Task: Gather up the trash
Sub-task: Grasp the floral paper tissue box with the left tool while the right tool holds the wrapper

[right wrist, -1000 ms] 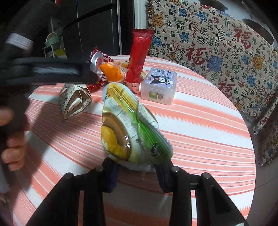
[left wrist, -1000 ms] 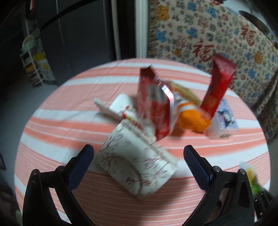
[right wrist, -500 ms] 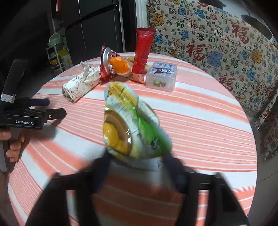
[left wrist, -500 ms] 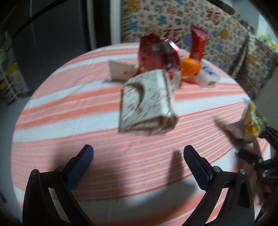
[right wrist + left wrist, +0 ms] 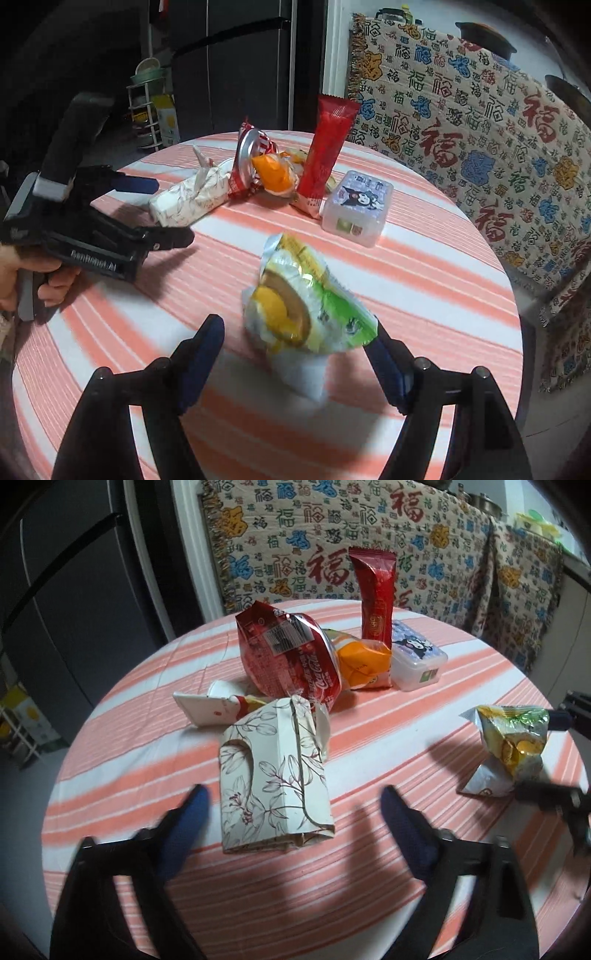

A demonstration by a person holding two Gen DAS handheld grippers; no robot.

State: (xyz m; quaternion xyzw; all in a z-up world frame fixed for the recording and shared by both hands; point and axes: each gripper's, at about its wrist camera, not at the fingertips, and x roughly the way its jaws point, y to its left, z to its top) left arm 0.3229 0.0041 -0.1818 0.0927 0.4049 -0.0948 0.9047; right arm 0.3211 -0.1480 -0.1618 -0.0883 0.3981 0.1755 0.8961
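The right gripper (image 5: 295,354) is no longer pinching the green snack packet (image 5: 299,310); its jaws are now standing spread, and the packet is lying on the striped worktop (image 5: 424,266) between them. The left gripper (image 5: 291,812) is also gaping wide, with the floral paper box (image 5: 273,775) lying between its fingertips (touching neither). Behind the box, a crushed red cola can (image 5: 288,653), an orange wrapper (image 5: 364,661), a red stick packet (image 5: 375,598) and a clear lidded container (image 5: 417,661) are sitting clustered together.
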